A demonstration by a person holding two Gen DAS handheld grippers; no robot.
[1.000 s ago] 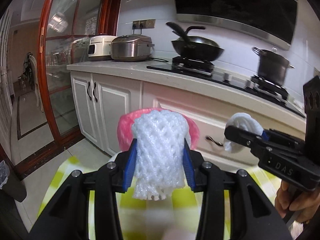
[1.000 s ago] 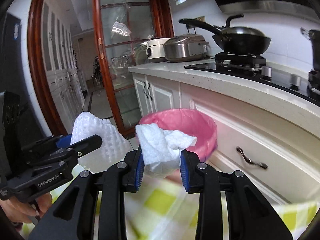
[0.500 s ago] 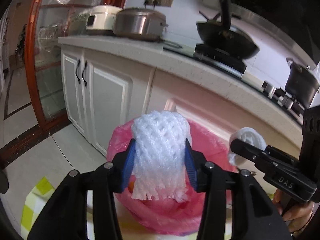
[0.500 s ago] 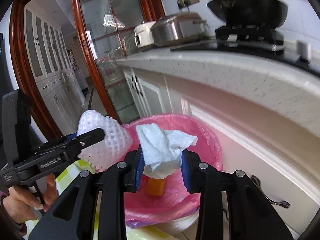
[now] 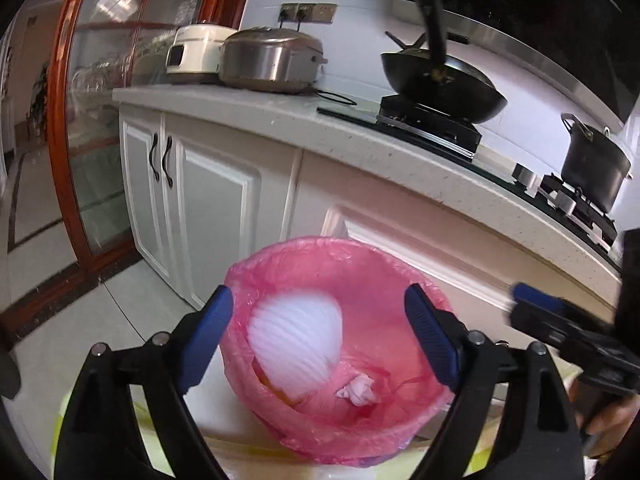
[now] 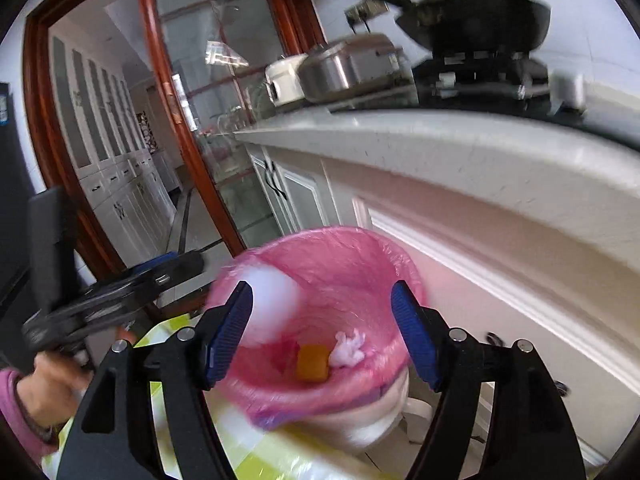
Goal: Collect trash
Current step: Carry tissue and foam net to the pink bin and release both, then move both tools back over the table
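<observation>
A bin lined with a pink bag point(image 5: 404, 276) point(image 6: 384, 256) stands below both grippers. My left gripper point(image 5: 320, 332) is open and empty above it. The white foam net point(image 5: 296, 344) is blurred, falling inside the bin; it also shows in the right wrist view point(image 6: 268, 304). My right gripper point(image 6: 322, 330) is open and empty too. The crumpled white tissue point(image 5: 358, 390) point(image 6: 348, 346) lies at the bin's bottom beside an orange item point(image 6: 312, 362). The right gripper shows in the left wrist view point(image 5: 560, 324), and the left gripper in the right wrist view point(image 6: 120, 292).
A white counter point(image 5: 360, 140) with cabinets point(image 5: 216, 208) runs behind the bin, holding rice cookers point(image 5: 272, 60), a wok point(image 5: 440, 84) and a pot point(image 5: 592, 164). A glass door with a red frame point(image 5: 68, 120) is at left. A yellow-checked cloth point(image 6: 256, 440) lies below.
Both grippers opened over the bin. The foam net dropped from the left gripper and the tissue from the right; the tissue now rests at the bottom.
</observation>
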